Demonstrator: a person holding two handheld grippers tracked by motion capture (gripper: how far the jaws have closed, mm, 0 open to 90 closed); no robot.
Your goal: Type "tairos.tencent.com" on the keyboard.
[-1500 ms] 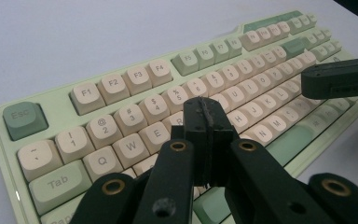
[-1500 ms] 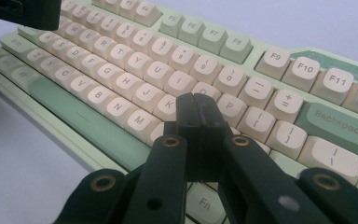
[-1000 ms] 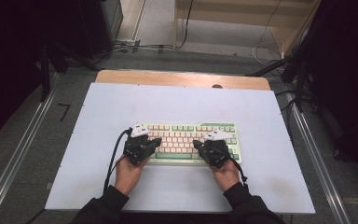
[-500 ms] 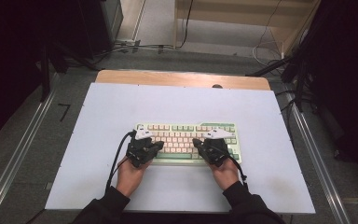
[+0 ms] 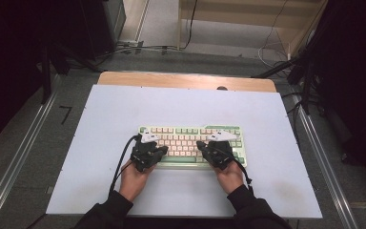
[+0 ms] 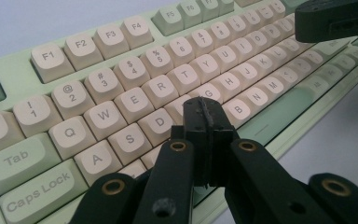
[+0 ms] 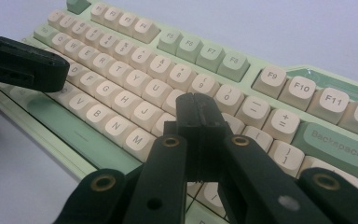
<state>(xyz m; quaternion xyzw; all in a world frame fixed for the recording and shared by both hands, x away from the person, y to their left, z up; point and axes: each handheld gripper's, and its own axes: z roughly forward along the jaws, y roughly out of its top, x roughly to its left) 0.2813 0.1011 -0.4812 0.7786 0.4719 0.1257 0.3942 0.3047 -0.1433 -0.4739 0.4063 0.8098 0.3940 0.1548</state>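
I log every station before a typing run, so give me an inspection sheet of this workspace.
Surface: white tabletop, bare around the work.
Job's things: pale green keyboard with cream keys, lying flat near the front.
Clutter: nothing seen.
Grippers: left gripper shut, over the keys near F and G; right gripper shut, over the keys near K and L.
Cables: black cable trails from the left gripper.
Surroundings: grey floor, wooden shelf behind.

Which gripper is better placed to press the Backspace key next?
The right gripper. Its shut jaws hover over the keyboard near the O and P keys, close to Backspace. The left gripper sits over F and G, farther away.
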